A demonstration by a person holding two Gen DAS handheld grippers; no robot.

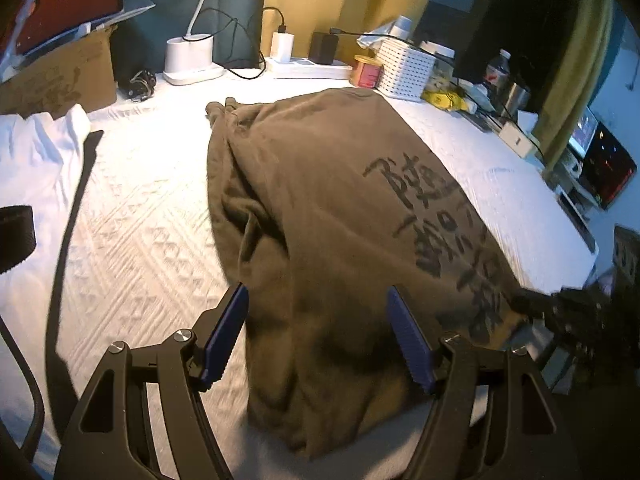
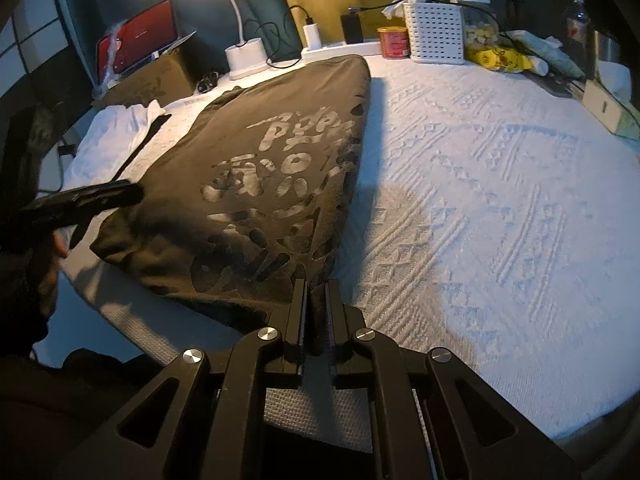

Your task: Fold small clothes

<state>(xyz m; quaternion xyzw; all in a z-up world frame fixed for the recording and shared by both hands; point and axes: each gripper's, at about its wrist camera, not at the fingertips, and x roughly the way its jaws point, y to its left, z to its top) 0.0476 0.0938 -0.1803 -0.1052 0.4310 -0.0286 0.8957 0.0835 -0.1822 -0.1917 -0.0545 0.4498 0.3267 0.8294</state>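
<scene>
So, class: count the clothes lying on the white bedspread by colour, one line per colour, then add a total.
Olive-brown: 1, the printed T-shirt, its near corner pinched in the right gripper.
White: 1, the crumpled garment at the left.
Total: 2.

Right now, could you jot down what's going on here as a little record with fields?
surface: white textured cover
garment: olive-brown shirt, printed side up, partly folded
left tool: open, above the shirt's near end
right tool: shut on the shirt's near edge
other cloth: white garment at the left
backdrop: white basket, red tin, lamp base
</scene>
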